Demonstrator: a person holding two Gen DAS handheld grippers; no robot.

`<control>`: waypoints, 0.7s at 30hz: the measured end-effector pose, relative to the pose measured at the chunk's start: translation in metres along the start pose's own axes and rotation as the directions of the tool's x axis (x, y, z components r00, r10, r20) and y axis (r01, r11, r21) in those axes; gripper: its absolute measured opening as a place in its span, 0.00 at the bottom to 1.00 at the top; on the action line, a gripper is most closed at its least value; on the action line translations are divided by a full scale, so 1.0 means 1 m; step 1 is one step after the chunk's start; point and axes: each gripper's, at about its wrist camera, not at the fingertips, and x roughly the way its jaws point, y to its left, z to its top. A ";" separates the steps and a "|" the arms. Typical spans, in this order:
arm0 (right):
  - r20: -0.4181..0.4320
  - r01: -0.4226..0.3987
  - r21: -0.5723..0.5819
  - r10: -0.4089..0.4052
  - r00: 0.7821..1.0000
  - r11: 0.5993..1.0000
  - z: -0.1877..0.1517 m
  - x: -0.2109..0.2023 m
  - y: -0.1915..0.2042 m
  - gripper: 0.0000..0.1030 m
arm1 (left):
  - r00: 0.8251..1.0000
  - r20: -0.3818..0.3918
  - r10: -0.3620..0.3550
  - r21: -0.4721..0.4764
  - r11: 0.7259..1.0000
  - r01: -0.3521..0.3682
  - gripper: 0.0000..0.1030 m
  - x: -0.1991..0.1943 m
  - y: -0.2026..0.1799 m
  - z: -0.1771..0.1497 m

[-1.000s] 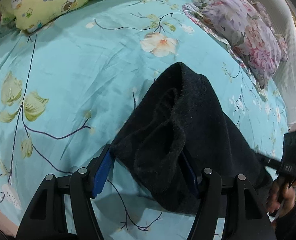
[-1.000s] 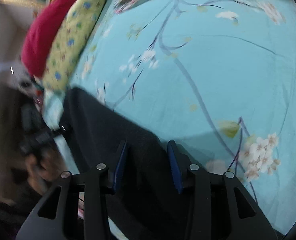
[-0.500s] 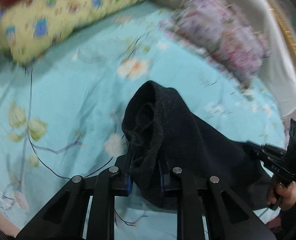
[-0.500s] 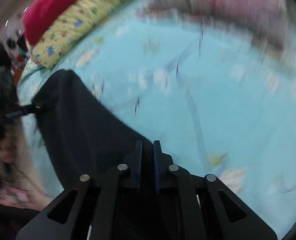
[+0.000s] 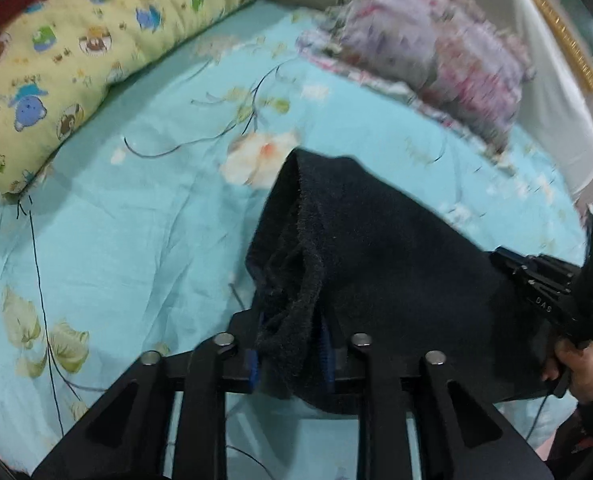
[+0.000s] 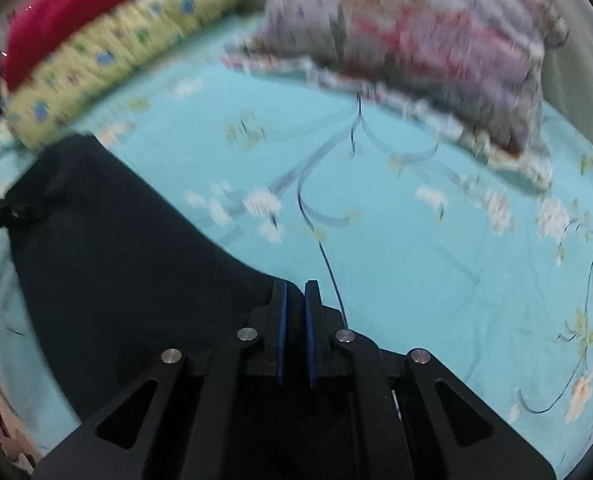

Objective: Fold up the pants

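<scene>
The black fleece pants (image 5: 376,264) hang stretched between both grippers above the turquoise floral bedsheet (image 5: 136,220). My left gripper (image 5: 290,354) is shut on a bunched edge of the pants. My right gripper (image 6: 294,320) is shut on the other edge of the pants (image 6: 128,272). The right gripper also shows at the right of the left wrist view (image 5: 552,296), held in a hand. The left gripper's tip (image 6: 0,214) shows at the left edge of the right wrist view.
A yellow cartoon-print pillow (image 5: 76,52) lies at the head of the bed, with a red cushion (image 6: 76,12) behind it. A purple floral pillow (image 5: 436,52) lies to the right. A white headboard (image 5: 556,100) borders the bed.
Both grippers have closed on the pants and lifted them. The views have tilted up toward the pillows, and the cloth now hangs taut between the grippers.
</scene>
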 end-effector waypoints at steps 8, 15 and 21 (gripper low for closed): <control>0.056 -0.008 0.199 -0.003 0.998 0.980 -0.014 -0.048 -0.035 0.35 | 0.997 0.050 0.059 -0.009 0.998 -0.059 0.44 -0.029 0.012 0.004; 0.068 -0.058 0.352 0.036 0.997 0.934 -0.060 -0.094 -0.069 0.36 | 0.994 0.106 0.034 -0.008 0.999 -0.033 0.42 -0.063 -0.006 0.017; 0.061 -0.047 0.458 0.022 0.998 0.888 -0.101 -0.121 -0.094 0.36 | 0.995 0.087 -0.049 0.097 0.994 0.040 0.46 -0.059 -0.058 0.031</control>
